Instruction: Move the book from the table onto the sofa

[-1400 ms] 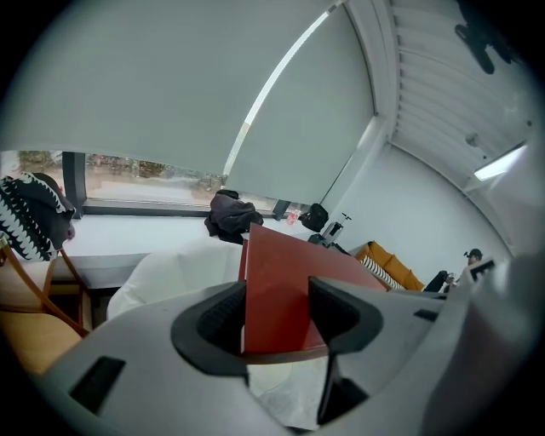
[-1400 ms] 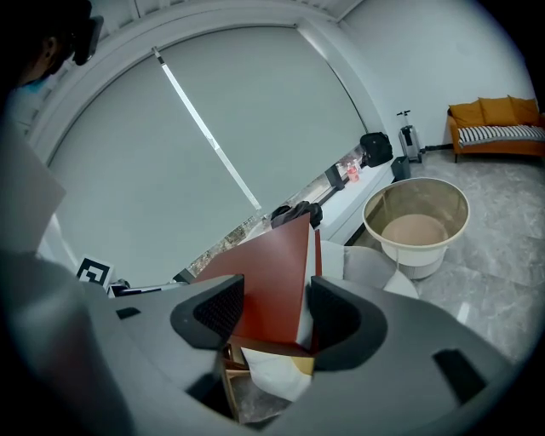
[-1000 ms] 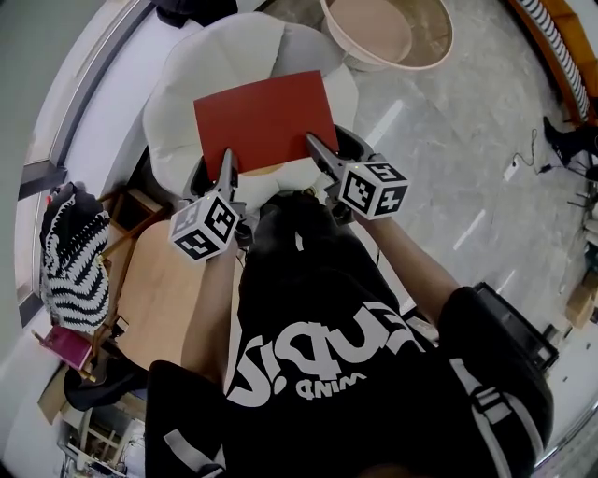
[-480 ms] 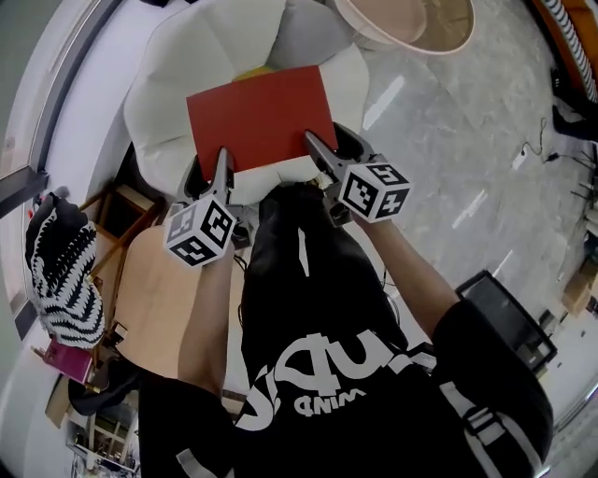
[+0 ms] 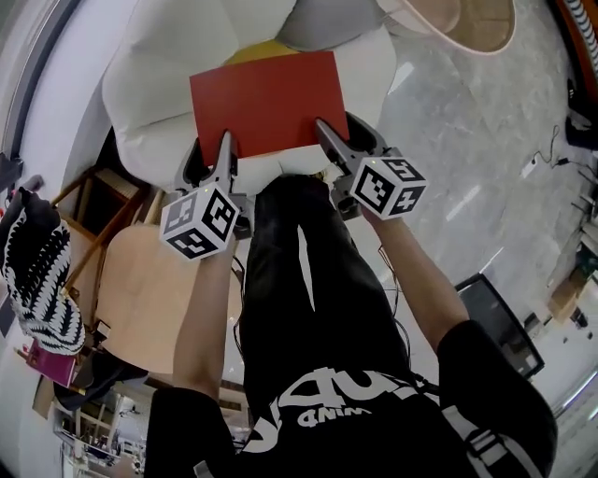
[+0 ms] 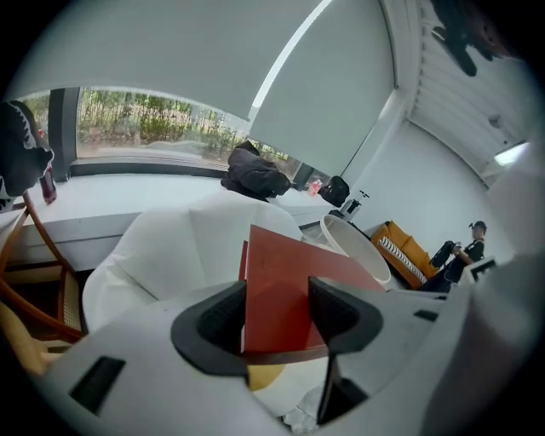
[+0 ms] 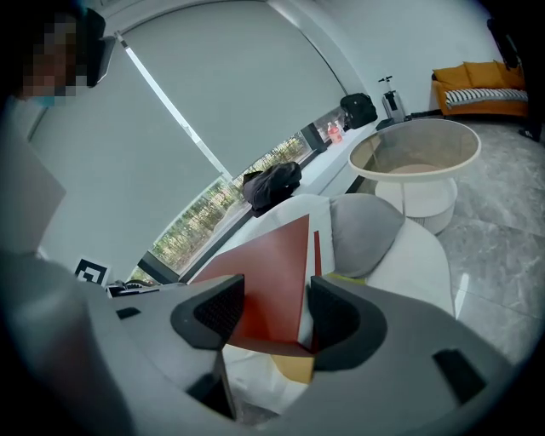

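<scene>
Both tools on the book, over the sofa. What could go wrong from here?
1. The left tool and right tool pinch the book only at its near edge; the far end could sag or twist loose.
2. The sofa is rounded and something yellow lies under the book; released, it may slide off.

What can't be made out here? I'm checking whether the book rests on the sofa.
- Head view: red book hides its underside; contact with the white sofa unclear.
- All views: book covers most of the yellow object beneath.
- Head view: top edge crops the round table.
</scene>
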The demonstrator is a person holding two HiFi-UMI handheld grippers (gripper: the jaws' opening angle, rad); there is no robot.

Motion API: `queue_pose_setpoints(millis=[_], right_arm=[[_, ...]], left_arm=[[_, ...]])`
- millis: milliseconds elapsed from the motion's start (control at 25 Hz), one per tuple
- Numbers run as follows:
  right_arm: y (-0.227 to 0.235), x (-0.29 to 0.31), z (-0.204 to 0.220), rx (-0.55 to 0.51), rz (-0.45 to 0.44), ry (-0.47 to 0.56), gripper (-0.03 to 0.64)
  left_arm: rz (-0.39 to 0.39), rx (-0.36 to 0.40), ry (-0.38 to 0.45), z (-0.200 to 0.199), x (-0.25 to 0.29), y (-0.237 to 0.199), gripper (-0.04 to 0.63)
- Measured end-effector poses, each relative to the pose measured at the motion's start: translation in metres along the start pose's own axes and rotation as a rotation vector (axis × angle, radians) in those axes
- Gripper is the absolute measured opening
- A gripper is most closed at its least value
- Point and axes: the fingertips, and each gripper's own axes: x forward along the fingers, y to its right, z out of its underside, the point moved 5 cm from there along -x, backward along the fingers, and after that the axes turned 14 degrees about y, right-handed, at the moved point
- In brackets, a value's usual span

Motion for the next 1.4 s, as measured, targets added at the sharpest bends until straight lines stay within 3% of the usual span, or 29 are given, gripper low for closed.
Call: queue_pose_setpoints(millis=[840, 1400], right_arm=[[0.115, 0.127, 0.126, -0.002, -0.028, -0.072, 0.239], [0.166, 0.175, 0.196, 0.000, -0.048, -0.096, 0.239]], left_arm=[[-0.045, -0.021, -0.015, 0.139, 0.124, -0.097, 0.235], [-0.066, -0.006, -0.001, 0.210, 0.166, -0.143, 0.235]])
